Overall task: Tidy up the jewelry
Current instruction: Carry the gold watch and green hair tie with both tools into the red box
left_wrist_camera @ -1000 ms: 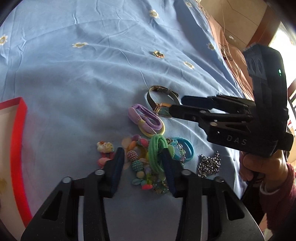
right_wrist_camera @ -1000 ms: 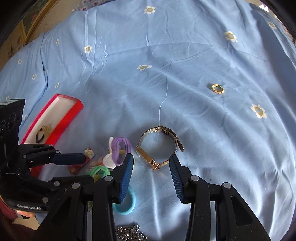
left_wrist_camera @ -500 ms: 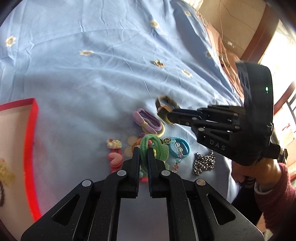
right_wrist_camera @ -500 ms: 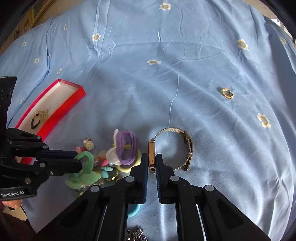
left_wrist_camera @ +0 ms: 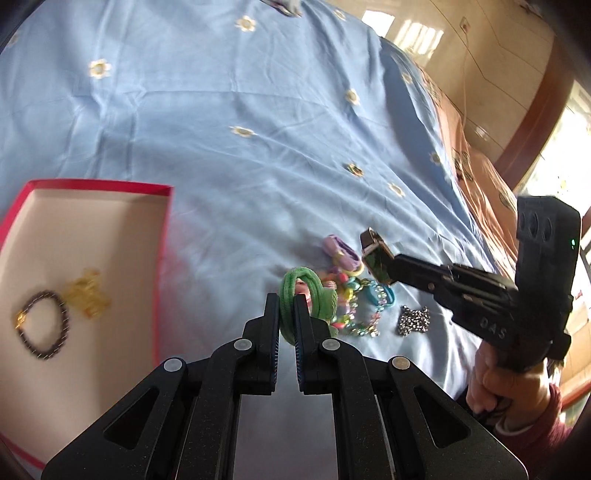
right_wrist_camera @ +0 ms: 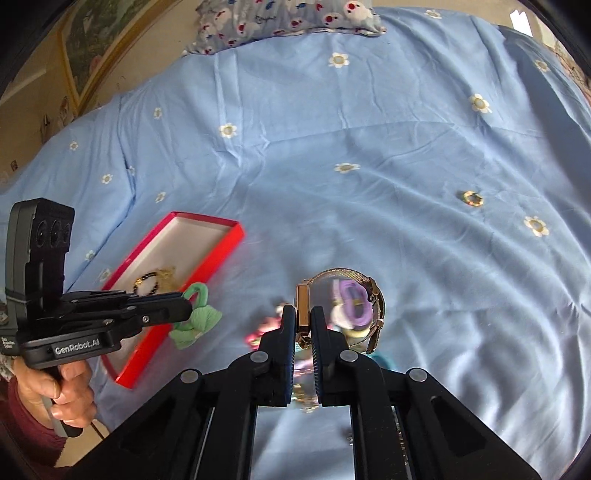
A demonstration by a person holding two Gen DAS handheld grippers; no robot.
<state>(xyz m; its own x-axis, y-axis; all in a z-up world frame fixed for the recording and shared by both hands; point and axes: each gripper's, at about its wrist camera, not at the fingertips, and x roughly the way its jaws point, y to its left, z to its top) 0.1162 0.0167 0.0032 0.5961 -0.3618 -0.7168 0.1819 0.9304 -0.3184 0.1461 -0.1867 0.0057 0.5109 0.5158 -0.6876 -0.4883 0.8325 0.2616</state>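
Lifted off the bedsheet (left_wrist_camera: 258, 155): green hair tie (left_wrist_camera: 295, 295) clamped in left jaws, watch (right_wrist_camera: 325, 306) in right.

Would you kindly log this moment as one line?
left gripper: shut on green hair tie | right gripper: shut on gold watch | red box: open

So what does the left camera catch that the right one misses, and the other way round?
Only the left wrist view shows the silver chain lying on the sheet and a brown wooden frame at the right edge. Only the right wrist view shows the patterned pillow at the head of the bed and a small ring lying apart. Both show the red box holding a dark bead bracelet, the left gripper shut on a green hair tie, and the right gripper shut on a gold watch.
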